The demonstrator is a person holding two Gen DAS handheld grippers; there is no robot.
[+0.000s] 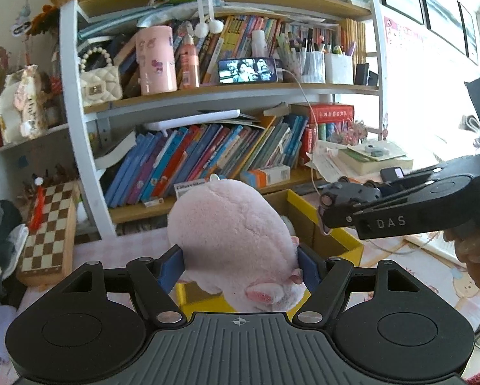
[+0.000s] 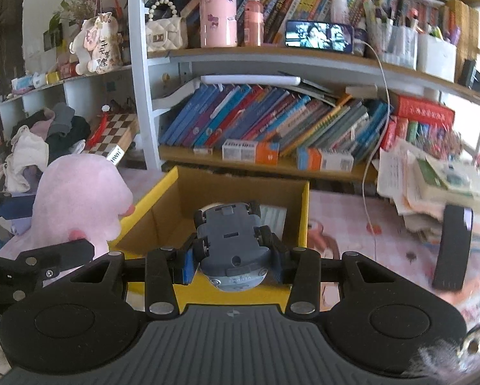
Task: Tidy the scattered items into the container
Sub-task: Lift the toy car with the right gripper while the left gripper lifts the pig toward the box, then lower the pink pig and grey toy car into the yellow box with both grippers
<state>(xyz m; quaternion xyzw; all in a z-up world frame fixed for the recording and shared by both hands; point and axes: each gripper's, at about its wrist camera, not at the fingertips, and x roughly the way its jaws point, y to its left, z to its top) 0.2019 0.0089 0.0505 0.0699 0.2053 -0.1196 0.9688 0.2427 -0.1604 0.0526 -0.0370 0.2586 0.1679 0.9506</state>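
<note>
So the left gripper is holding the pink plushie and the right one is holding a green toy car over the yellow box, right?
Almost. The toy car is grey-blue, not green, as the right wrist view shows. The right gripper holds it over the yellow box, and the left gripper holds the pink plushie.

Much of the yellow box is hidden in the left wrist view behind the pink plush toy, with only its walls at 3 o'clock and a strip at 6 o'clock exposed. In the right wrist view the box floor is largely covered by the grey toy car — what lies beneath cannot be made out. The paper stack at 3 o'clock is blurred, and the plush is cut off at 9 o'clock.
</note>
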